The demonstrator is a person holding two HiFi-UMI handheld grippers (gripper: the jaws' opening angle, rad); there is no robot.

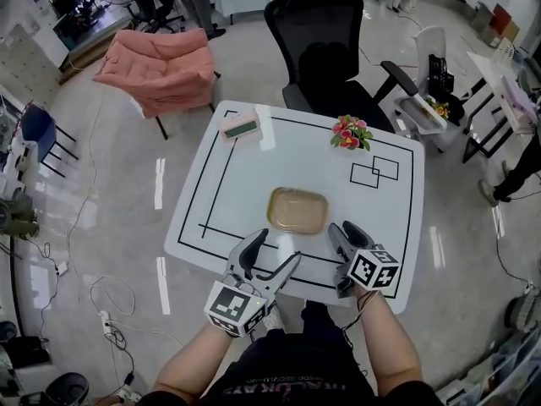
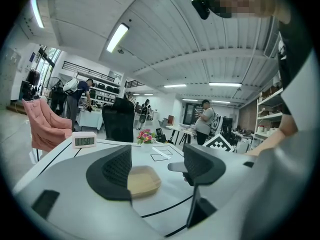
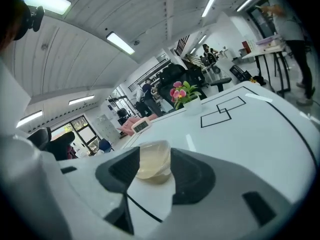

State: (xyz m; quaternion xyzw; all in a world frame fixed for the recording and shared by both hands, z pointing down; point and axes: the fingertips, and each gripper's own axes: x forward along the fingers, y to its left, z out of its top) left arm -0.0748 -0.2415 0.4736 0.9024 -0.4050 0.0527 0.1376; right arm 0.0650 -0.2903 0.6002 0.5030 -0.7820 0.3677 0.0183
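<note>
Hovering at the counter point(image 1: 237, 184) edge, left gripper point(image 1: 277, 248) & right gripper point(image 1: 345, 229) are held w/ jaws apart, empty; tray point(image 1: 297, 211) just ahead, untouched, so approach stage, prob.

A glossy grey floor point(image 1: 101, 227); black office chair point(image 1: 317, 41) and pink armchair point(image 1: 161, 66) behind a white table point(image 1: 245, 184); strip lights point(image 2: 118, 37) overhead.

Tray point(image 1: 297, 211) plain tan; table point(image 1: 232, 189) white with a black border line and two overlapping black rectangle outlines. Left gripper point(image 1: 276, 250) and right gripper point(image 1: 347, 231): black jaws, light grey bodies, cubes with black-and-white square markers. Clock point(image 1: 240, 126) pink with a greenish display, flowers point(image 1: 351, 132) pink/red with green leaves, armchair point(image 1: 156, 70) salmon pink, office chair point(image 1: 325, 45) black.
</note>
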